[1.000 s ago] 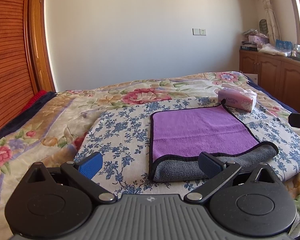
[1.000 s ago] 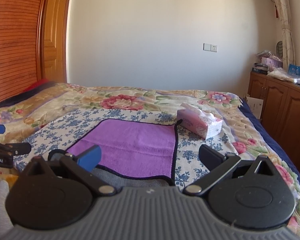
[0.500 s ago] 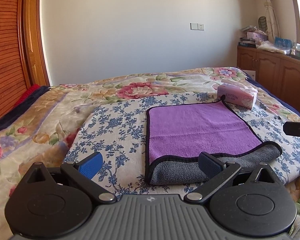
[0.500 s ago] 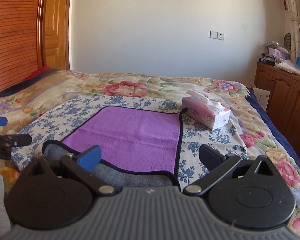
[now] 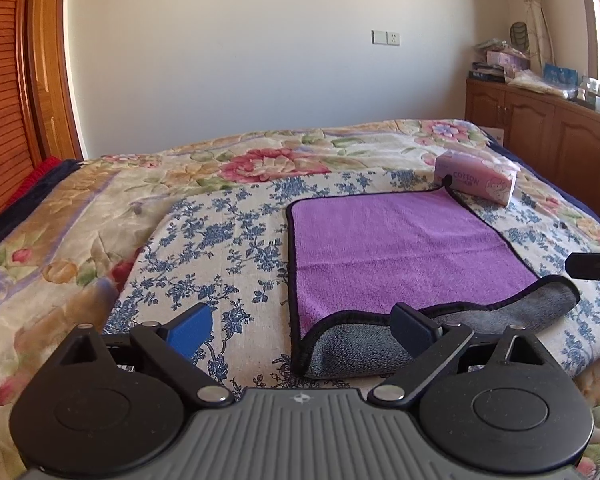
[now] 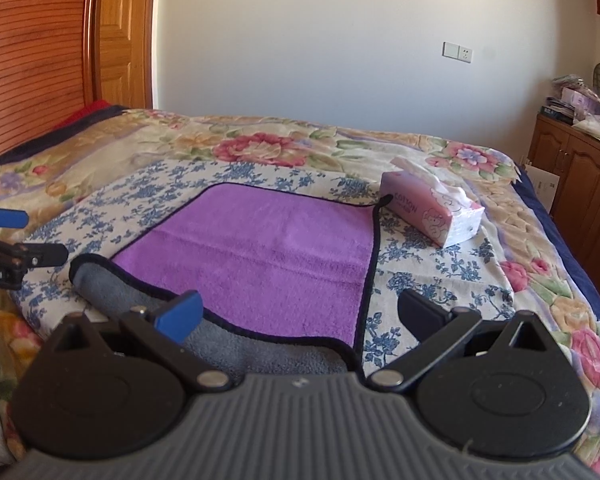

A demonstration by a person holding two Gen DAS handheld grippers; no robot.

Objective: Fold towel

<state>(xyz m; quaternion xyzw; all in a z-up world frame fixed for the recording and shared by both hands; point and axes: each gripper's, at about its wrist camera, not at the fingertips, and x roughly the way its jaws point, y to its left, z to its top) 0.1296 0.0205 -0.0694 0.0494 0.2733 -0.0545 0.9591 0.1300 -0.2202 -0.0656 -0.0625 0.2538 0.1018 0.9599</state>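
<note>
Bed (image 5: 80,240): floral quilt, blue-flowered cloth ahead of both grippers.
Towel (image 5: 400,248): purple, flat just ahead; near edge turned over, grey underside up, beside the fingertips.
Tissue box (image 6: 432,216): beyond the towel's far right corner.
Left gripper (image 5: 300,330): fingers spread, empty, near the left near corner.
Right gripper (image 6: 300,316): fingers spread, empty, over the right near corner.
Advice: pinch both near corners evenly, lift together, carry to the far edge.
</note>
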